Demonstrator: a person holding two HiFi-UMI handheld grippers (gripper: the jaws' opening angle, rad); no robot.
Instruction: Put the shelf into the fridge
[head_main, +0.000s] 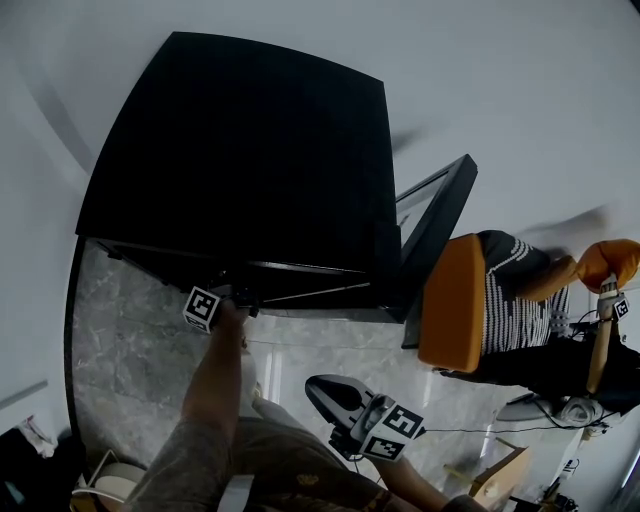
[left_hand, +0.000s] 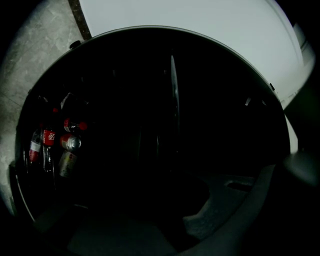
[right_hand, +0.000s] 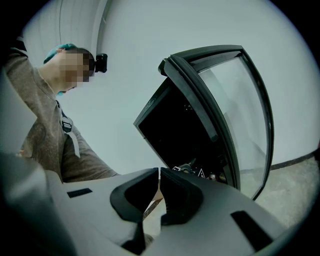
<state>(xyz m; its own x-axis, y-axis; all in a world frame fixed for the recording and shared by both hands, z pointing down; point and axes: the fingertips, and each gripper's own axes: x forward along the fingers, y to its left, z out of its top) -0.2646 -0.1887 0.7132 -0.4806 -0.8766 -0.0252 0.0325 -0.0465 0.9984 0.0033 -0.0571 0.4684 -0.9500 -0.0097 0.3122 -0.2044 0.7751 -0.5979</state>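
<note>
Your left tool (head_main: 232, 303) reaches level into the mouth of the black fridge (head_main: 250, 150), at the lower left of the head view, with your forearm (head_main: 215, 385) stretched out behind it. Its own view is nearly all dark. One pale pad (left_hand: 207, 220) shows at the lower right, and you cannot tell there whether the jaws pinch anything. Just right of that tool, thin pale lines mark the shelf (head_main: 320, 292), lying inside the fridge's front opening. In the left gripper view a thin pale edge runs up the middle of the frame. Bottles and cans (left_hand: 62, 142) sit at the far left of that view, inside the fridge. Your right tool (right_hand: 159, 175) hangs at the lower centre of the head view, well apart from the fridge, jaws closed tip to tip with nothing between them. Past it the glass door (right_hand: 240, 115) stands swung open. At the right of the head view a person (head_main: 520, 290) sits in an orange chair (head_main: 455, 300), and marbled floor (head_main: 130, 360) fills the lower left.
</note>
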